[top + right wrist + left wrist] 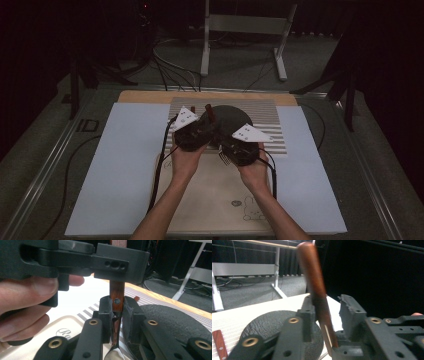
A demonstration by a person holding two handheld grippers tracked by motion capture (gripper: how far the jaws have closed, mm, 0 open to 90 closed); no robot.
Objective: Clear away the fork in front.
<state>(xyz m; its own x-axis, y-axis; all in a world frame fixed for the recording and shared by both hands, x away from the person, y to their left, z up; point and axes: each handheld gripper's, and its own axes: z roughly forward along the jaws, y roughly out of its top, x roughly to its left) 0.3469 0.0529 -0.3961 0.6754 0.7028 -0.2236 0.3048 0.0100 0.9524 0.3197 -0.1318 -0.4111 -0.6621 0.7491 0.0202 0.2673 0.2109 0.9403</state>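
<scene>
Both grippers meet over the far middle of the table, above a dark round plate (235,117) that lies on a striped mat (270,112). The right gripper (117,305) is clenched on a wooden-handled utensil (117,293): its two black pads press the reddish handle from both sides just at a rivet, and a metal neck runs down between the jaws to a shiny head at the bottom edge of the right gripper view. The utensil stands roughly upright, handle end up. The left gripper (325,311) takes the same handle higher up; in the left gripper view the rounded brown handle (312,272) rises tilted between the jaws, lying against the left-hand pad, with a gap showing toward the other pad, so a firm hold cannot be confirmed; no earlier picture to compare. In the high view the handle tip (209,111) pokes up between the two grey three-cornered plates, the left hand (186,160) and right hand (256,172) just beside each other. A second wooden-handled piece (219,343) lies flat on the mat beside the plate. A cream placemat (220,200) with a rabbit drawing lies nearer the person.
</scene>
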